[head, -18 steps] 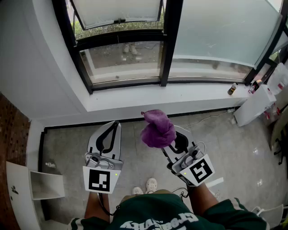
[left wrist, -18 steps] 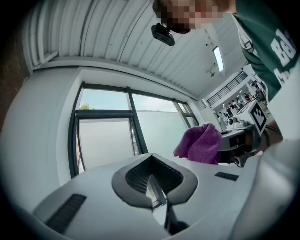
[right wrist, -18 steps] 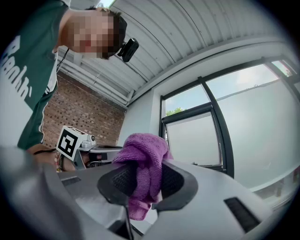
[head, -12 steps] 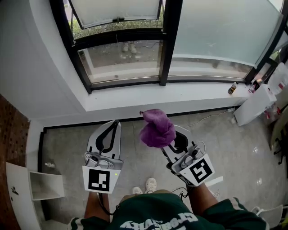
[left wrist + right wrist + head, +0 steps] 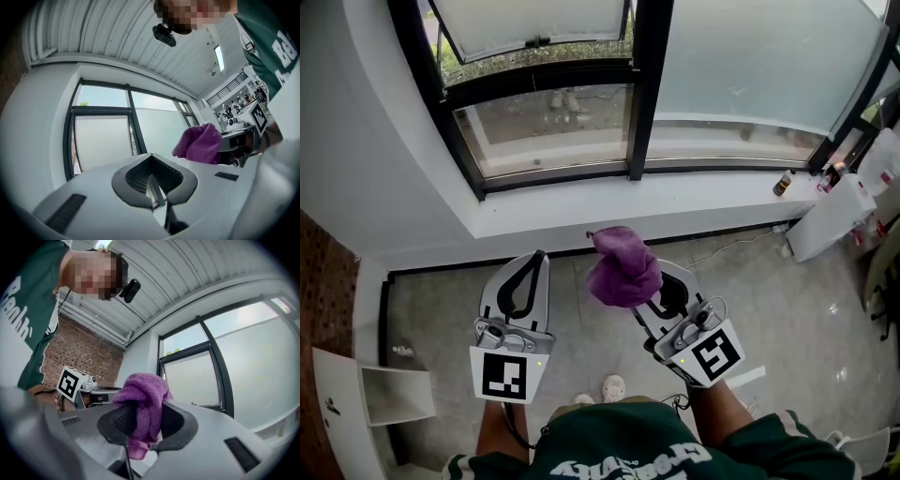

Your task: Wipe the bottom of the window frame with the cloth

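Note:
A purple cloth (image 5: 622,267) is bunched up between the jaws of my right gripper (image 5: 645,281), which is shut on it above the floor, short of the wall. In the right gripper view the cloth (image 5: 143,387) bulges out of the right gripper (image 5: 143,414). My left gripper (image 5: 541,258) is beside it, shut and holding nothing. The left gripper view shows the left gripper (image 5: 151,159) with its tips together and the cloth (image 5: 199,143) off to the right. The black bottom bar of the window frame (image 5: 553,175) runs above a white sill (image 5: 581,211), beyond both grippers.
A small bottle (image 5: 782,184) stands at the sill's right end, next to a white appliance (image 5: 834,217). A white open cabinet (image 5: 366,394) sits at the lower left. A cable (image 5: 741,244) lies on the floor by the wall. A black mullion (image 5: 642,89) divides the panes.
Both grippers hold nearly the same pose, and the cloth stays gripped. The head view has shifted a little, so the window frame sits slightly further left and higher.

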The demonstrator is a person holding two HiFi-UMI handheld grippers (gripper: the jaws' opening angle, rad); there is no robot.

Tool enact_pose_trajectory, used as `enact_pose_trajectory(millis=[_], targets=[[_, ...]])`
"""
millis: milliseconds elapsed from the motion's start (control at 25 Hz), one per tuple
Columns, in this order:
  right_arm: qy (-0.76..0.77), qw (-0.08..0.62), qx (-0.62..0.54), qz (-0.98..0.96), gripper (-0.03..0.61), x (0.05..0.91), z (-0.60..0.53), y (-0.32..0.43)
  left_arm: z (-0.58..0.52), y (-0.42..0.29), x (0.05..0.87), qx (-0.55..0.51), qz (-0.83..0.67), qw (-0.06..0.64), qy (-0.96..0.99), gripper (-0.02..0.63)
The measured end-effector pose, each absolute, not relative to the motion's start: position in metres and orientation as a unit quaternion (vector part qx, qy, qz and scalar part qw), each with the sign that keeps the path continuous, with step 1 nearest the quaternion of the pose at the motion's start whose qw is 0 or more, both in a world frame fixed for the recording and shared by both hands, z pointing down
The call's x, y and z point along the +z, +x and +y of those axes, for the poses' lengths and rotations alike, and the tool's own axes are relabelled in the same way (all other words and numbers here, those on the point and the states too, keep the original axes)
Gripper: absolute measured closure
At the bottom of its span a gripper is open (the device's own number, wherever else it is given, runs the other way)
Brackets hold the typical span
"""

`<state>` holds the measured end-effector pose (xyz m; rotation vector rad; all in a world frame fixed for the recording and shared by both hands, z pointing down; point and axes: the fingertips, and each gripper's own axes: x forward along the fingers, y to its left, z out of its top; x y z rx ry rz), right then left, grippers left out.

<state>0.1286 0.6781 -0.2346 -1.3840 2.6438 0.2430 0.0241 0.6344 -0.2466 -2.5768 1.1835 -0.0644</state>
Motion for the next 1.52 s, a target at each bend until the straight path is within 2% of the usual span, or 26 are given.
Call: enact_pose_trajectory(millis=[480, 800, 1040, 1240, 1520], targets=[[-0.457, 0.081, 0.083, 0.882, 0.465, -0.225, 0.654, 0.151, 0.608, 0.041, -0.241, -0.017, 0.414, 0.152, -0.898, 0.604], [-0.454, 0.062, 0.083, 0.885, 0.465, -0.197, 0.597, 0.146, 0.546, 0.032, -0.222, -0.015, 0.412, 0.159, -0.897, 0.604], [-0.471, 0.047, 0.066, 0.878, 0.465, -0.175, 0.488, 0.123, 0.437, 0.008, -0.204, -0.006, 0.405, 0.147, -0.902, 0.604], [-0.485, 0.044, 0.058, 0.871, 0.465, -0.193, 0.369, 0.105, 0.318, -0.003, -0.219, -0.031, 0.389, 0.17, -0.905, 0.604], [-0.51, 0.057, 0.058, 0.856, 0.465, -0.212, 0.224, 0.085, 0.175, -0.02, -0.226, -0.035, 0.355, 0.169, -0.919, 0.604]])
